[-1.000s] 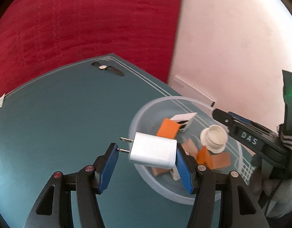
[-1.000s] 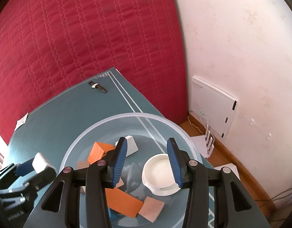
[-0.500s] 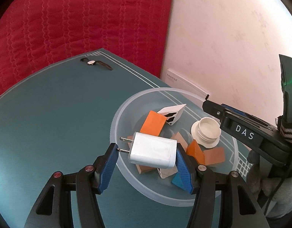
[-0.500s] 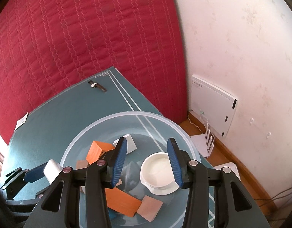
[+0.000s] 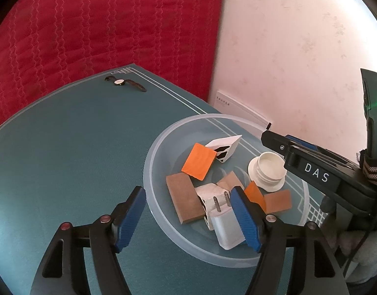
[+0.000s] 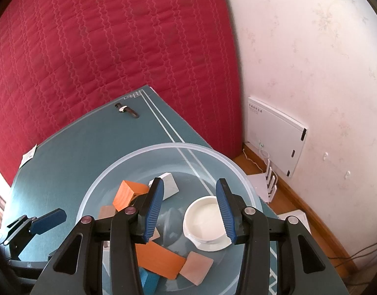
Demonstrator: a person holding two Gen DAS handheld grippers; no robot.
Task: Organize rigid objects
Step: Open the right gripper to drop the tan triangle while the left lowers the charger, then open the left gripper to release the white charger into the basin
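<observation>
I am viewing a teal worktop point(image 5: 65, 152) carrying a translucent round plastic bowl point(image 5: 154, 152) at its right side. My left hand-held gripper point(image 5: 188, 217) is hovering over the bowl's near-left rim with its blue-padded jaws spread wide and released, grasping nothing. The white two-prong wall charger point(image 5: 225, 228) is lying inside the bowl at its near side, prongs pointing toward the far side, just beside the right blue pad; I cannot tell whether it is touching that pad. Around it inside the bowl are lying a brown rectangular wooden block point(image 5: 184, 200), an orange rectangular block point(image 5: 199, 161), a white wedge-shaped block with black markings point(image 5: 224, 147) and a white round plastic lid point(image 5: 267, 170).

My right hand-held gripper point(image 6: 189, 210) is hanging above the bowl point(image 6: 109, 179) with its jaws parted and released, grasping nothing. The white round lid point(image 6: 205, 222) is sitting below it, partly behind the right finger. A dark-strapped wristwatch point(image 5: 124, 83) is lying at the far edge of the worktop, well apart from the bowl. A red quilted fabric surface point(image 6: 114, 49) is rising behind the worktop.
</observation>
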